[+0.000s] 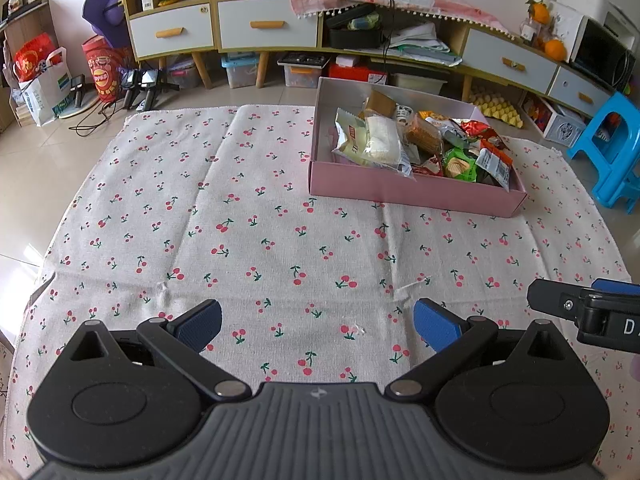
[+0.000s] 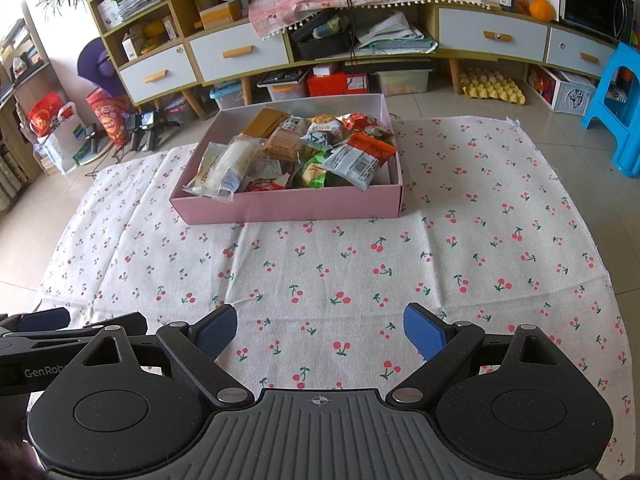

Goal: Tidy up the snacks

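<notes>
A pink box (image 1: 412,192) (image 2: 288,204) filled with several wrapped snacks (image 1: 420,140) (image 2: 296,152) sits on a cherry-print cloth (image 1: 240,220) (image 2: 460,240) spread on the floor. My left gripper (image 1: 316,326) is open over bare cloth, well short of the box, which lies ahead to its right. My right gripper (image 2: 320,330) is open too, nothing between its blue pads, with the box ahead and slightly left. Part of the right gripper (image 1: 588,312) shows at the right edge of the left wrist view; part of the left gripper (image 2: 60,332) shows at the left edge of the right wrist view.
A long cabinet with white drawers (image 1: 268,28) (image 2: 492,34) runs along the far wall, with bins (image 2: 280,86) under it. A blue plastic stool (image 1: 616,148) (image 2: 620,104) stands right of the cloth. Bags (image 1: 44,80) and cables lie at the far left on the tiled floor.
</notes>
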A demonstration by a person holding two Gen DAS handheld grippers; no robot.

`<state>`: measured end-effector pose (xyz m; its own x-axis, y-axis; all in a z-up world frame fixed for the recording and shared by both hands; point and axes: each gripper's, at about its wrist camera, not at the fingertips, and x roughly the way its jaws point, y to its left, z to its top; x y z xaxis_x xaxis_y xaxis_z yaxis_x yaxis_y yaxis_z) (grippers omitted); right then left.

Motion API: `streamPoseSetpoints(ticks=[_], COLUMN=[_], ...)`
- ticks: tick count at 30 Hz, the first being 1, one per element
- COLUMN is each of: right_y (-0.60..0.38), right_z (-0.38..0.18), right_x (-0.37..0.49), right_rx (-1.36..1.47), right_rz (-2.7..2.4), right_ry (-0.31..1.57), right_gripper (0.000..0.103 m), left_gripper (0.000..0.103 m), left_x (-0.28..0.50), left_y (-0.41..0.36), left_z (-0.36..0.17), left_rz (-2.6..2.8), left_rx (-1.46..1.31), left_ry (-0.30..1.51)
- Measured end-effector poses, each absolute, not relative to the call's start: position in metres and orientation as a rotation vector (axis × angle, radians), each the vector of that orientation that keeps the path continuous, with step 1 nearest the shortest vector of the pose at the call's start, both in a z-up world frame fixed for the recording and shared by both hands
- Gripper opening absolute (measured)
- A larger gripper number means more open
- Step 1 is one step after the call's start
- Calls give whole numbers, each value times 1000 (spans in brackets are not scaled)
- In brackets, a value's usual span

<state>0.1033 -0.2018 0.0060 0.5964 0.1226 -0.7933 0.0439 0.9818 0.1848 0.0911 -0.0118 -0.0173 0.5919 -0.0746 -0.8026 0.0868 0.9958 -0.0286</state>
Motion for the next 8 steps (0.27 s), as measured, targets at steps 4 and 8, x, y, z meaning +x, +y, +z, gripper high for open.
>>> streamPoseSetpoints(ticks=[4,8], right_y=[-202,-202], right_z=[6,6], right_x=[103,103], right_rx=[192,192], right_rz=[47,46], right_ry=[933,933], right_gripper=[92,92], left_gripper=[102,102], left_x=[90,90], left_y=[-13,-13], left_z=[-18,-16], left_rz=[-82,-78], left_rx=[26,35], left_ry=[929,914])
